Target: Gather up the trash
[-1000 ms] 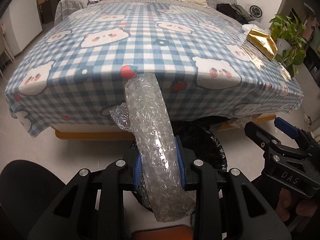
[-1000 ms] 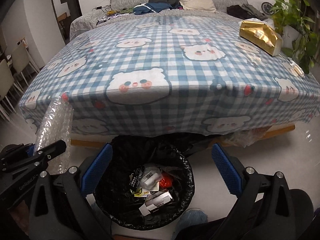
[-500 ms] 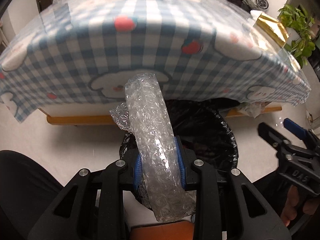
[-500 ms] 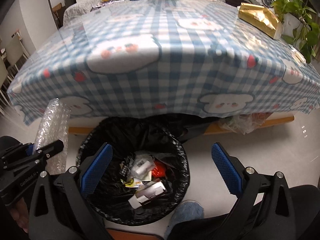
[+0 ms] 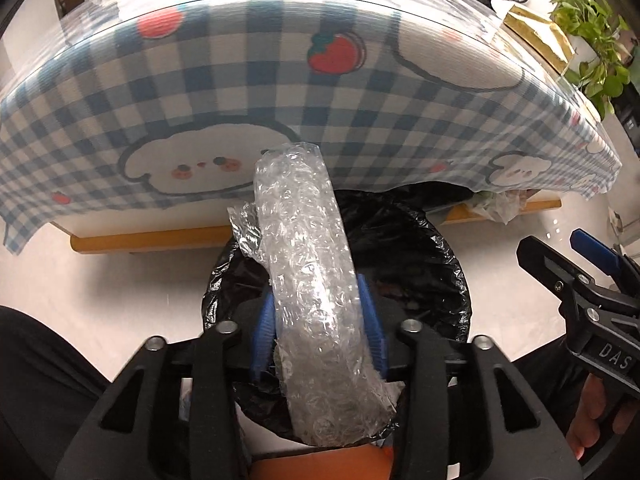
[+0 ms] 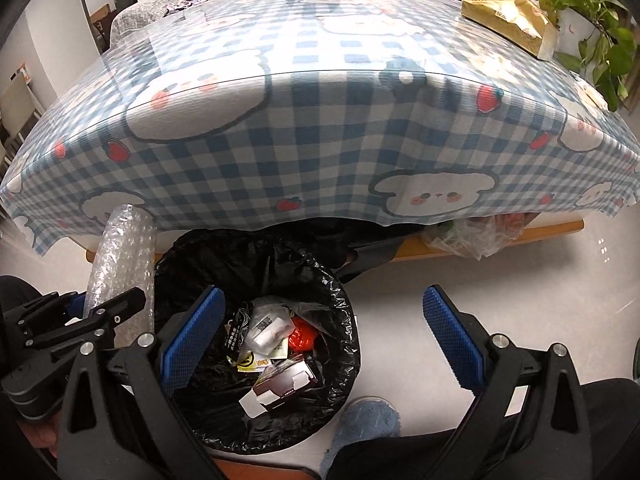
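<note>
Fingers of my left gripper [image 5: 318,332] have just been opening; the bubble wrap roll [image 5: 312,272] sits between the blue pads, contact uncertain, directly over the black-lined trash bin [image 6: 340,292]. My right gripper [image 6: 324,332] hangs spread wide, empty, above the bin's litter. Beyond, checkered worktop cloth [image 6: 320,128], gold box [image 6: 508,16].

Bin [image 6: 340,304] mouth open above; tablecloth [image 6: 320,160] overhang blocks its far rim.

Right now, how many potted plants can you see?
1: a leafy green plant in a white pot, beyond the table's far right corner, behind the gold bag. Others may be out of view.
</note>
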A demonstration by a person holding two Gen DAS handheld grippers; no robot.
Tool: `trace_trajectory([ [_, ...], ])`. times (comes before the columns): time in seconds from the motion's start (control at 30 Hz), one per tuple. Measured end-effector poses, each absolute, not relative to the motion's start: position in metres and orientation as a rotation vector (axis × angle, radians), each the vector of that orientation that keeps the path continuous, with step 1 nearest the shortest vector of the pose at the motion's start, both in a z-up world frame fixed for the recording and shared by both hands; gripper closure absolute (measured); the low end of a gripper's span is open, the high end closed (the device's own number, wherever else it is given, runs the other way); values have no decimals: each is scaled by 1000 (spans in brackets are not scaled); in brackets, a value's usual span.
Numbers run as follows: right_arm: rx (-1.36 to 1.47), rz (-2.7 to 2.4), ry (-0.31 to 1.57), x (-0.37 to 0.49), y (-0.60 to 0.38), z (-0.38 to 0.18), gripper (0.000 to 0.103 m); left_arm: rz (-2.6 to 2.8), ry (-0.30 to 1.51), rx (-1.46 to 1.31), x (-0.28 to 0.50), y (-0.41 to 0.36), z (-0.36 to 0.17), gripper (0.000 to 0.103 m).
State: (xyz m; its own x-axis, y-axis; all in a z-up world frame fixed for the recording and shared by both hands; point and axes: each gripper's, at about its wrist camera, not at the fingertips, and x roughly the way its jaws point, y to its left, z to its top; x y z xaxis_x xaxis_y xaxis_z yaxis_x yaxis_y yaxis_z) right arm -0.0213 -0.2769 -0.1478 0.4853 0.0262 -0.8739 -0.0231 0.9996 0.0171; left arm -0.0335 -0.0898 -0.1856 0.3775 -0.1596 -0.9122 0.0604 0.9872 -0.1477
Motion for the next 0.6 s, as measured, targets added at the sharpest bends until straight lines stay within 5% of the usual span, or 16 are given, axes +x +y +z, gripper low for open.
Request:
trace_trajectory([
  [0.33, 6, 32, 1061, -23, -275, -146, 8, -117, 1151, -111, -37, -85, -181, 24],
  [0.6, 17, 50, 1022, -34, -271, -128, 7, -80, 1065, -93, -53, -63, -147, 9],
])
